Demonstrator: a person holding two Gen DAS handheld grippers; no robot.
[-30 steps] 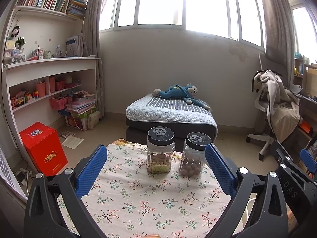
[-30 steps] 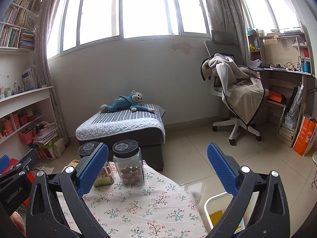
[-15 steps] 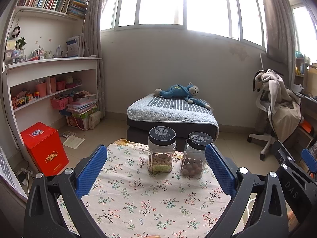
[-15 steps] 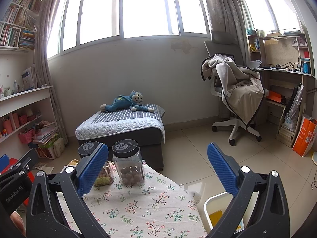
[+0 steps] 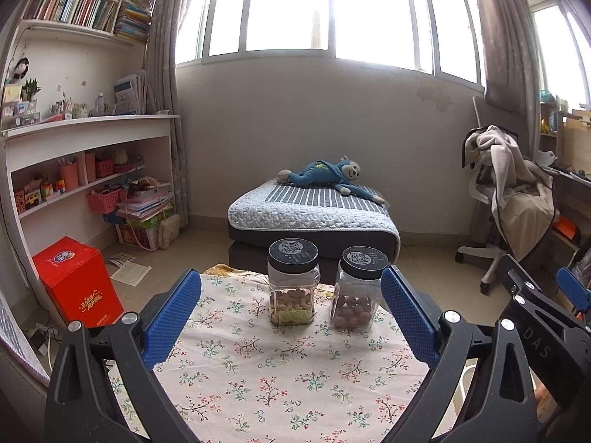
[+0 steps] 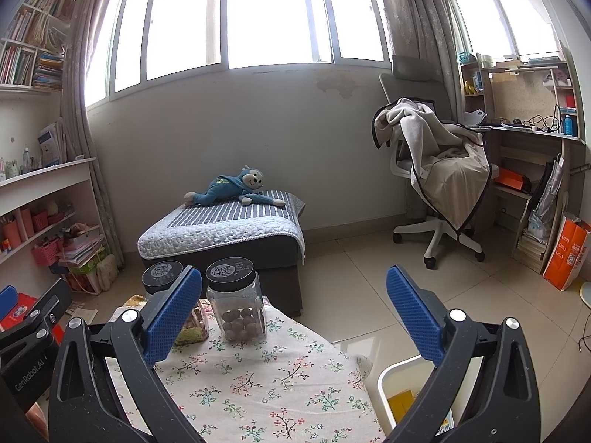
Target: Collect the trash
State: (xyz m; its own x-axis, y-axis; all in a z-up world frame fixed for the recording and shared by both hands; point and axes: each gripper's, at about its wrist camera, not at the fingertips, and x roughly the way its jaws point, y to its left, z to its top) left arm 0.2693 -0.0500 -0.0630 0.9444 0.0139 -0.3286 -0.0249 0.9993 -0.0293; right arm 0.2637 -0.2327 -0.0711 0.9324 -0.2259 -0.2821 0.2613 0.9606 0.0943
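My left gripper [image 5: 291,317] is open and empty, held above a table with a floral cloth [image 5: 258,369]. My right gripper [image 6: 295,317] is open and empty over the table's right edge. A white bin [image 6: 397,387] with a yellow item inside stands on the floor right of the table, partly behind my right finger. No loose trash shows on the cloth in either view. The right gripper's side also shows at the right of the left wrist view [image 5: 546,336].
Two clear jars with black lids, one of nuts [image 5: 293,284] and one of brown balls [image 5: 356,293], stand at the table's far edge. Beyond are a low bed [image 5: 314,214], a draped office chair [image 6: 439,184], shelves [image 5: 74,170] and a red box [image 5: 79,282].
Both views have shifted only slightly; the jars sit a touch higher in the left wrist view. Both grippers stay open.
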